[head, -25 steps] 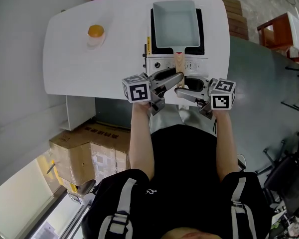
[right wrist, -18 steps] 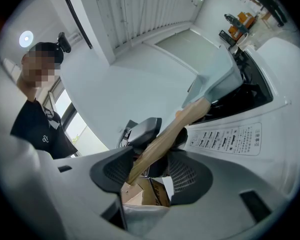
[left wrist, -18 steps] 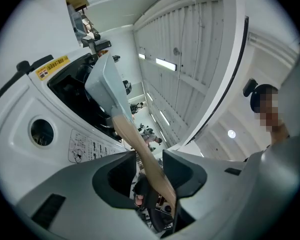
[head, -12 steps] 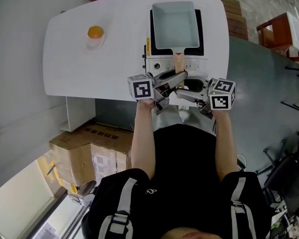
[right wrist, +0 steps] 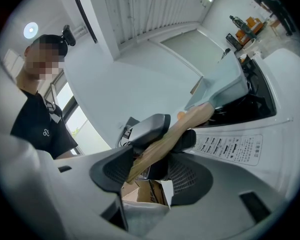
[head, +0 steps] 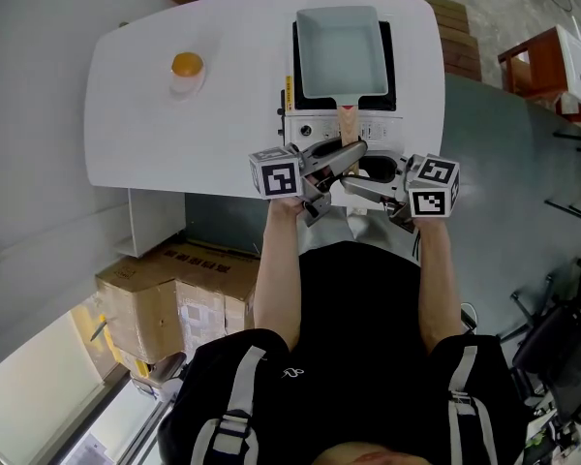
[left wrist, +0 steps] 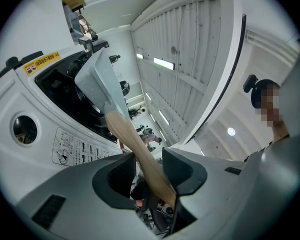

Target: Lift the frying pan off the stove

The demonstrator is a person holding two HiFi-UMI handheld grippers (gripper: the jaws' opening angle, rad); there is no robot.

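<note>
Right gripper (right wrist: 155, 173) jaws apart, pan handle (right wrist: 194, 120) between

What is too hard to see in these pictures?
Head view: frying pan hides the burner of the stove.
Head view: the orange thing on the table is too small to name.
Left gripper view: print on the stove label is too small to read.
Head view: the left claw covers part of the handle.

Frying pan (head: 339, 46): pale matt coating, smooth. Pan handle (head: 348, 122): bare light wood, matt. Stove (head: 315, 124): glossy white casing, black top. Table (head: 174, 134): smooth white. Left gripper (head: 353, 149), right gripper (head: 353, 174): grey matt plastic. Boxes (head: 145, 298): brown cardboard.
</note>
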